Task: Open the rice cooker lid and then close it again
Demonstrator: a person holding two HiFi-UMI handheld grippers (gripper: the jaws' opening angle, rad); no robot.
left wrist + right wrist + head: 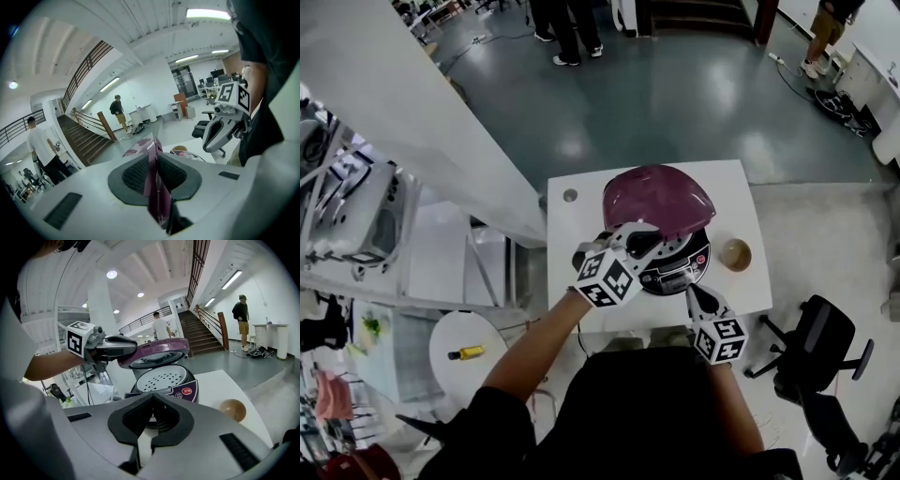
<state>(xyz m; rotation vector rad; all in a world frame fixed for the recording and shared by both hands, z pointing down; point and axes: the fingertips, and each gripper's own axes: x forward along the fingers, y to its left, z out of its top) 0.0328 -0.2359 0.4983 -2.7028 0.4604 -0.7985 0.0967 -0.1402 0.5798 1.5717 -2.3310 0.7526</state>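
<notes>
The rice cooker [675, 267] stands on a small white table [581, 216]. Its purple lid [661, 197] is raised partway, hinged at the far side. My left gripper [642, 239] is shut on the lid's front edge; in the left gripper view the purple rim [153, 159] runs thin between the two pads. The right gripper view shows the lid [154, 352] hovering over the perforated inner plate [161, 378], with the left gripper [115, 345] clamped on its left. My right gripper [696, 295] hangs at the table's front edge, shut and empty [152, 420].
A brown bowl [735, 254] sits on the table right of the cooker. A black office chair [820, 342] stands to the right. A round white stool [469, 352] with a yellow object is at the lower left. People stand far off, by the stairs.
</notes>
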